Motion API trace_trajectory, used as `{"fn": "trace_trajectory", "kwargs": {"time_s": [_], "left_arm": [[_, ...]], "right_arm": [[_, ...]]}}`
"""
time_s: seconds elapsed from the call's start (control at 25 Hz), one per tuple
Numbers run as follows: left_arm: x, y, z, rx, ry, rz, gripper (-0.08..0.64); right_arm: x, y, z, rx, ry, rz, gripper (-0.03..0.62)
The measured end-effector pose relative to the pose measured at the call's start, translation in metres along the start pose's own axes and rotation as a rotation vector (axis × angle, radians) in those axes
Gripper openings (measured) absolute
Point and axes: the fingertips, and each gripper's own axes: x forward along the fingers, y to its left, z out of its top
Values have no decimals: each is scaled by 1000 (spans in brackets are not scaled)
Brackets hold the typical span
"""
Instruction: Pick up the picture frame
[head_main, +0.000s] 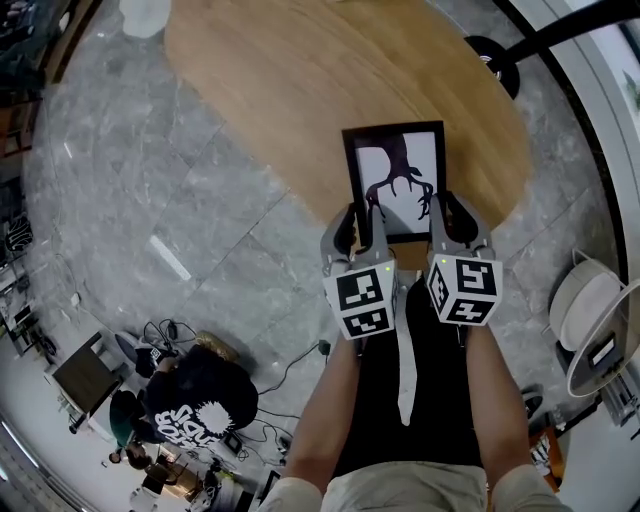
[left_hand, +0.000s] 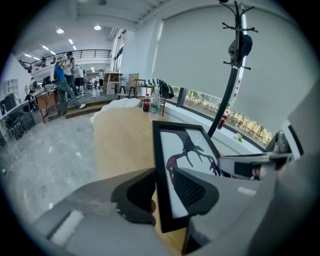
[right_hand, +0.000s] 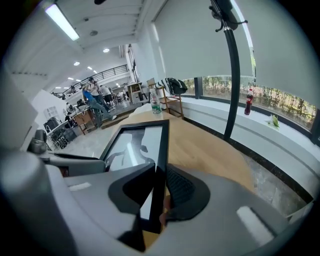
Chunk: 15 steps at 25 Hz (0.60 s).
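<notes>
The left gripper (head_main: 362, 232) and right gripper (head_main: 455, 222) each pinch one side edge of the picture frame (head_main: 395, 180), probably to balance it.

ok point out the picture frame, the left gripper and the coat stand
picture frame (head_main: 397, 178): head view, its print
left gripper (head_main: 362, 226): head view, between its fingertips
coat stand (right_hand: 235, 85): right gripper view, black pole

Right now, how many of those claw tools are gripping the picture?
2. The left gripper clamps the near left corner of the picture frame, and the right gripper clamps its near right corner. No other gripper shows in any view.
</notes>
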Motion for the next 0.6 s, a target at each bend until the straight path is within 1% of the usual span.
{"fn": "trace_trajectory", "kwargs": {"time_s": [0.28, 0.48, 0.6], "left_arm": [[-48, -12, 78, 28, -144, 12, 123], [-96, -27, 124, 43, -213, 10, 123], [-118, -39, 161, 70, -288, 13, 123]], "right_arm": [[-45, 11, 78, -15, -142, 3, 69], [-95, 19, 127, -34, -222, 2, 67], [-118, 19, 164, -46, -304, 3, 67]]}}
